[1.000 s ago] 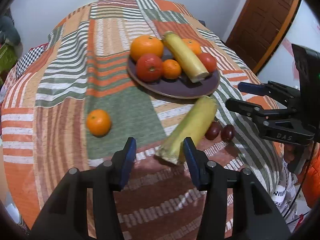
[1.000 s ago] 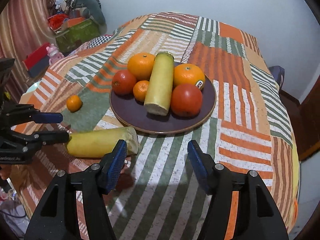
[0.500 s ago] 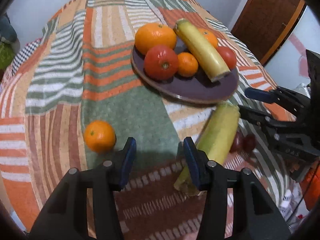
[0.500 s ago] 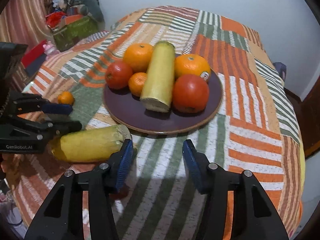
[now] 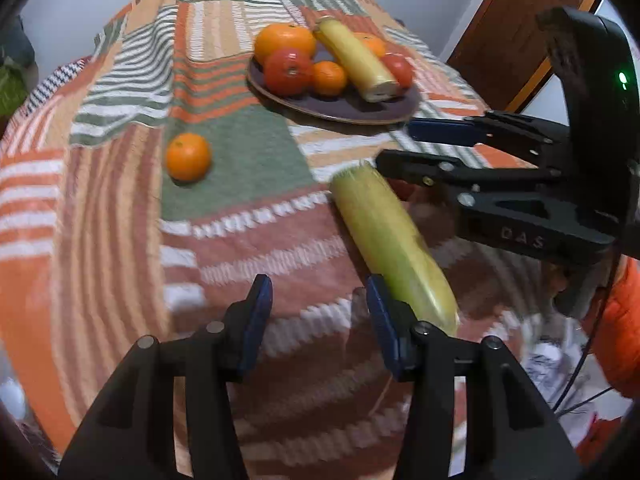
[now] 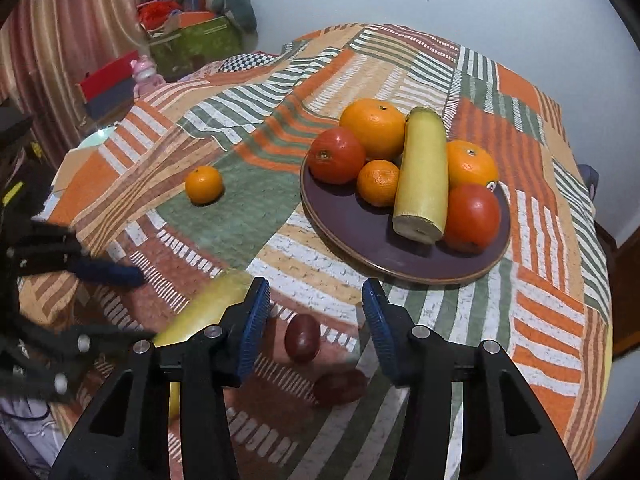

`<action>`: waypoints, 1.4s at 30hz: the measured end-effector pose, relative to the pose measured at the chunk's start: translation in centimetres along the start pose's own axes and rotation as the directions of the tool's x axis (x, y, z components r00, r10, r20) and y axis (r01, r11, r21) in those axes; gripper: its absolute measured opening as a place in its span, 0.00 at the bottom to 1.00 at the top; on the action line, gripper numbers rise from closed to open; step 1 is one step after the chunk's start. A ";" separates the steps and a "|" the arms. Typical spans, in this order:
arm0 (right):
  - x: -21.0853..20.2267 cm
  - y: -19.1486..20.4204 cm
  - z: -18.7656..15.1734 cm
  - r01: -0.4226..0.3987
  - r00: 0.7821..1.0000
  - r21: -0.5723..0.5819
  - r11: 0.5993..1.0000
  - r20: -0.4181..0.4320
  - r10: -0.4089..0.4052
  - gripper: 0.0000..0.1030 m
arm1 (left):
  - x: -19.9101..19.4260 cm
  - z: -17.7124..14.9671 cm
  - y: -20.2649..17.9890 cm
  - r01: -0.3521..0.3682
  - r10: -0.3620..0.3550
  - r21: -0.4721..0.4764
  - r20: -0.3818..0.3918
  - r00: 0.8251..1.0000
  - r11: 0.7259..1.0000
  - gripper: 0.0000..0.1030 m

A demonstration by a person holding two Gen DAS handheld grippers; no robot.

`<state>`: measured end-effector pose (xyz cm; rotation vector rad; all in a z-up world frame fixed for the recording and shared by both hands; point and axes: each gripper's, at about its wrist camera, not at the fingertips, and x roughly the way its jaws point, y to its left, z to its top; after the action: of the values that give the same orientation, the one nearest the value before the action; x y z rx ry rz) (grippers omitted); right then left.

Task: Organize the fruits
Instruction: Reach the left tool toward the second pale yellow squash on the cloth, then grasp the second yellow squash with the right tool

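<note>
A dark purple plate holds oranges, tomatoes and a long yellow-green fruit. A second long yellow-green fruit lies on the cloth, just right of my open, empty left gripper. A loose mandarin sits on the green patch. Two dark red dates lie on the cloth between and below the fingers of my open, empty right gripper, which also shows in the left wrist view beside the plate.
The table has a striped patchwork cloth. A wooden door stands at the right. Boxes and clutter and a curtain stand beyond the table's far left edge.
My left gripper has swung left, so the loose long fruit now lies to its right. My right gripper has drawn back and lowered over the dates. Both stay open.
</note>
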<state>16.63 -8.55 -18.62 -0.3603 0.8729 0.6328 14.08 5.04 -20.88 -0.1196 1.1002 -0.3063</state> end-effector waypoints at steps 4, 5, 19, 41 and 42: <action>-1.9 0.2 0.0 -0.019 1.000 0.036 0.999 0.013 0.018 0.44 | -0.9 -0.7 -0.7 -0.036 0.037 -0.011 0.057 0.998 0.999 0.48; -2.5 0.4 -0.2 -0.028 0.999 0.046 0.999 0.019 0.027 0.44 | -1.4 -0.9 -0.4 -0.045 0.047 -0.029 0.075 0.996 0.999 0.48; 0.3 5.4 -1.3 -0.107 0.989 0.123 0.987 -0.087 0.118 0.46 | -6.3 -3.9 4.5 -0.152 0.178 -0.157 0.168 0.970 0.976 0.48; -1.0 4.2 1.2 -0.118 0.992 0.111 0.987 0.056 0.112 0.35 | -2.4 2.6 6.9 -0.157 0.185 -0.165 0.170 0.968 0.974 0.48; -1.5 3.9 1.3 -0.112 0.992 0.112 0.987 0.072 0.105 0.35 | -2.0 3.0 7.1 -0.159 0.187 -0.166 0.165 0.968 0.973 0.48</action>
<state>14.20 -5.44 -16.76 -0.1873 0.8660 0.6879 17.21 12.22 -19.61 -0.1817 0.9464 -0.0525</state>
